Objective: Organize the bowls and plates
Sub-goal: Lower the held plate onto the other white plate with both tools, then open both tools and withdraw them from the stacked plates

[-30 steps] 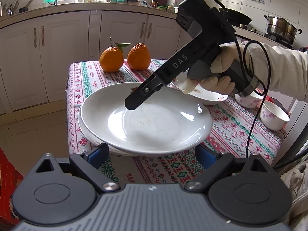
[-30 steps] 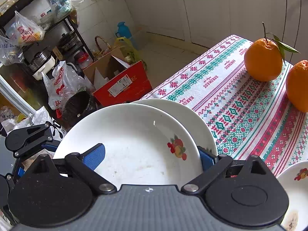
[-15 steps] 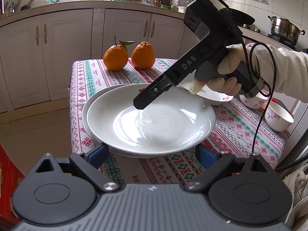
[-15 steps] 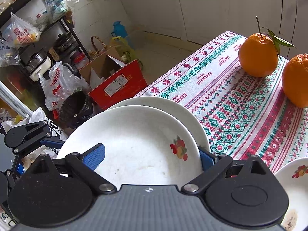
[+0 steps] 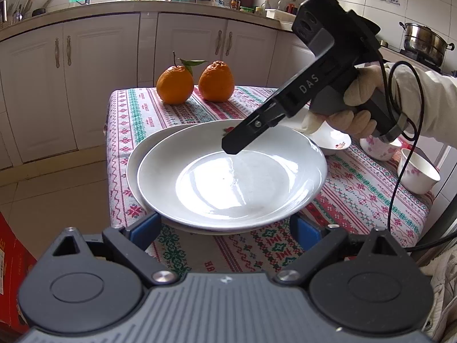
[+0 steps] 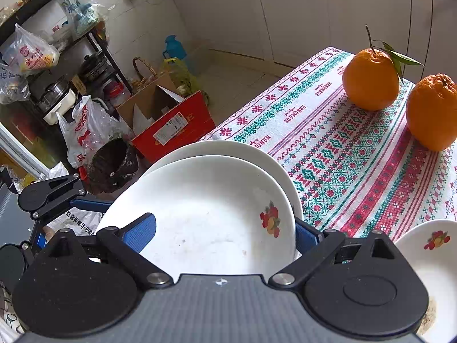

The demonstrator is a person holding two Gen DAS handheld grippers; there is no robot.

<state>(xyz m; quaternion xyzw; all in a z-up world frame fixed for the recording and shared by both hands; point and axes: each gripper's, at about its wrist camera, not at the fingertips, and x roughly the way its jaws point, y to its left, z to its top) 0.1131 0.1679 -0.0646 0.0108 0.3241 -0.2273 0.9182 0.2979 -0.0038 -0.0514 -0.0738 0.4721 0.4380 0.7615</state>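
Note:
A white deep plate (image 5: 231, 183) with a fruit print lies on top of a second white plate (image 5: 134, 160) at the near end of the patterned table. In the right wrist view the top plate (image 6: 211, 214) sits offset on the lower plate (image 6: 228, 148). My left gripper (image 5: 225, 228) is open, its blue pads either side of the stack's near rim. My right gripper (image 6: 225, 231) is open over the top plate; it also shows in the left wrist view (image 5: 237, 143), fingers pointing down above the plate. A small printed bowl (image 6: 434, 257) lies to the right.
Two oranges (image 5: 194, 83) stand at the table's far end. Two floral bowls (image 5: 417, 171) sit at the right edge. A red cardboard box (image 6: 171, 125) and bags lie on the floor left of the table. Kitchen cabinets (image 5: 85, 85) stand behind.
My left gripper has pulled back from the plates, which look smaller. My right gripper has risen a little above the top plate. Both plates stay stacked.

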